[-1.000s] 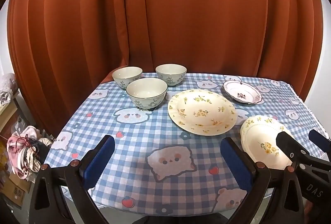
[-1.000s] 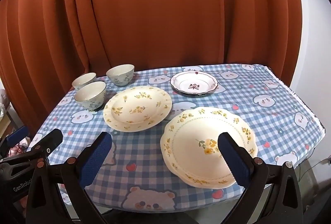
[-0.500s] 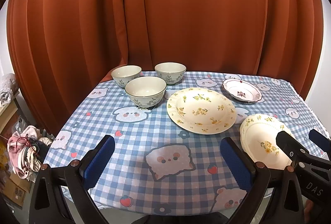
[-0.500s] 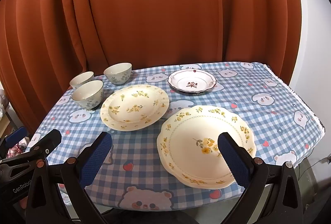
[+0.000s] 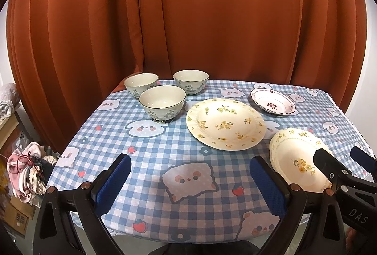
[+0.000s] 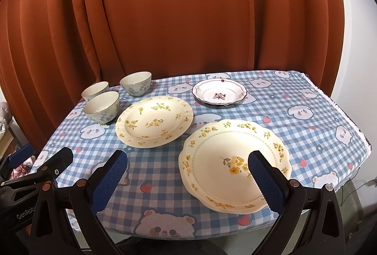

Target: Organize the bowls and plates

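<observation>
Three pale ceramic bowls with blue-green floral print (image 5: 162,102) cluster at the far left of the blue gingham tabletop (image 5: 146,151), close together; whether they touch I cannot tell. To their right lies a round cream plate with yellow flowers (image 6: 154,121), and beyond it, far right, a small white dish with a red rim and red centre mark (image 6: 219,95). Nearest on the right sits a scalloped cream plate with a yellow bouquet (image 6: 233,160), apart from the round one.

Both the left tongs (image 5: 190,180) and right tongs (image 6: 188,178) hover spread wide over the near edge, holding nothing.

All this crockery looks stiff, glazed, slippery and breakable, with real weight in the plates. The plates lie flat on soft cloth, so a likely hold is a pinch across the raised rim, one finger slipped under the lip. The bowls would best be taken by the wall at the rim, then nested gently, since ceramic chips on contact.
</observation>
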`<state>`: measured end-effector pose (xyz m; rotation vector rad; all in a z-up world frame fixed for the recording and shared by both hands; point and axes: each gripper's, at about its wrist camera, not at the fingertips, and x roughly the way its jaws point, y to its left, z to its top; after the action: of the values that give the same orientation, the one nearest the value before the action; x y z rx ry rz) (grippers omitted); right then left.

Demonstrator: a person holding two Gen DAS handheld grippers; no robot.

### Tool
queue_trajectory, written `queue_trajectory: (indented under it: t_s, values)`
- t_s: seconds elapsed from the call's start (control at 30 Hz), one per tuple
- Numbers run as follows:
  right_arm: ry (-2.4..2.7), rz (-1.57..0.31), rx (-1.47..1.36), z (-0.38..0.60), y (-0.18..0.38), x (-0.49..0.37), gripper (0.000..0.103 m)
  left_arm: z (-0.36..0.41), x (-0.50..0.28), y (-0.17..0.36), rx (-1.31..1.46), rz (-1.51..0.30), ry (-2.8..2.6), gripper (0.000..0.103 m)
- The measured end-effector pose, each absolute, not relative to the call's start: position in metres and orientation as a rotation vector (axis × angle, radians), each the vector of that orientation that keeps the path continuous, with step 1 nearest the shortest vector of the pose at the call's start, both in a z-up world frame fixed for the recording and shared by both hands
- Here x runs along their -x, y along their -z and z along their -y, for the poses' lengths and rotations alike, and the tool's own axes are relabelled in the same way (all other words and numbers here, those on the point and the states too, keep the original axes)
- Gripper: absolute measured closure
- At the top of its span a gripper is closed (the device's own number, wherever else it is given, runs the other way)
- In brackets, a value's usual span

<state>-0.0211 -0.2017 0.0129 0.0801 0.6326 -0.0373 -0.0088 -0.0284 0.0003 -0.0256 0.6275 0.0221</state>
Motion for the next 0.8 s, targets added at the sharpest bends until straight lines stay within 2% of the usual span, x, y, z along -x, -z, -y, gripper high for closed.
queue_trajectory:
  t_s: [0.8]
  values:
    - [0.042, -0.638, -0.078, 0.1977, -0.0158, 0.0217, 0.000, 0.0261, 0.0050, -0.0038, 0.020, -0.622, -0.009, 0.005]
